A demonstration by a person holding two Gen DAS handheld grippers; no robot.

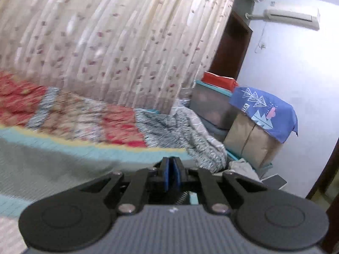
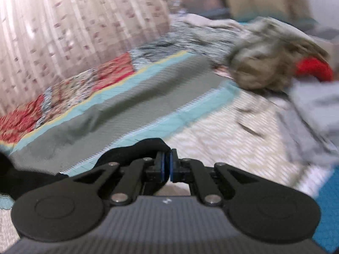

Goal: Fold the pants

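Note:
The grey-green pants (image 2: 118, 114) lie spread flat on the bed; they also show in the left wrist view (image 1: 53, 163). My left gripper (image 1: 172, 172) is shut with nothing between its blue pads, held above the pants' near edge. My right gripper (image 2: 167, 166) is shut; a strip of black cloth (image 2: 135, 150) lies against its left finger, and I cannot tell whether it is pinched. Both views are blurred by motion.
A patterned red and teal quilt (image 1: 70, 114) covers the bed. A floral curtain (image 1: 110, 38) hangs behind. A pile of crumpled clothes (image 2: 271, 63) lies at the right. Boxes under a blue cloth (image 1: 262, 110) stand beside the bed.

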